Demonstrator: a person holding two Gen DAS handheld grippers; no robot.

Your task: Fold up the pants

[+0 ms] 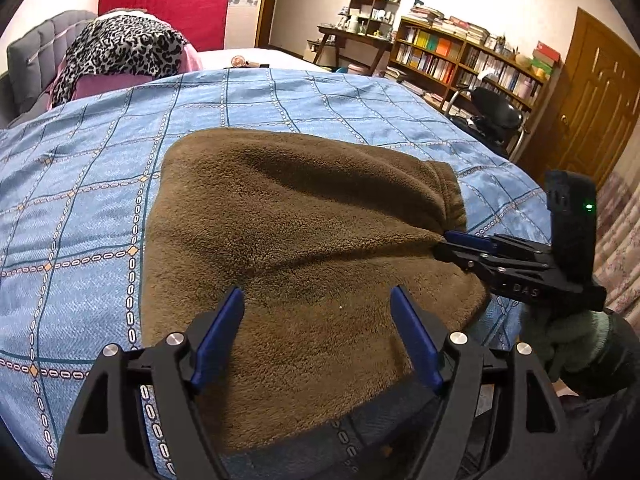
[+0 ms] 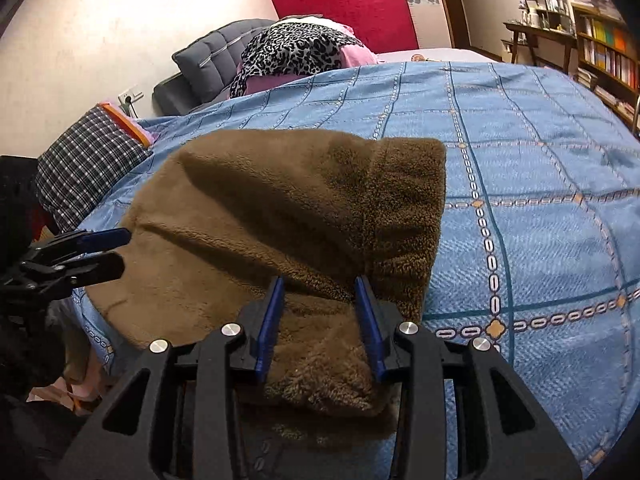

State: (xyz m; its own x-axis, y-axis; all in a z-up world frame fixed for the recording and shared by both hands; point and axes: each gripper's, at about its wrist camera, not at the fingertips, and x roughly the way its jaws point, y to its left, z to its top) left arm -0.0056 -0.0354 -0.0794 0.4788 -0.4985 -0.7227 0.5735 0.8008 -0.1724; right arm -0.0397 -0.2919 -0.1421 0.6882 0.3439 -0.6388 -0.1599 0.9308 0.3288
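Brown fleece pants lie in a folded bundle on the blue checked bedspread; they also show in the right wrist view. My left gripper is open, its blue pads wide apart just above the near edge of the pants. It shows from the side in the right wrist view. My right gripper has its jaws partly closed with a bunch of the fleece near the waistband between them. In the left wrist view it pinches the right edge of the pants.
A leopard-print cloth on pink bedding lies at the head of the bed, by a grey headboard. A plaid pillow sits at the left bed edge. A bookshelf, desk, black chair and wooden door stand to the right.
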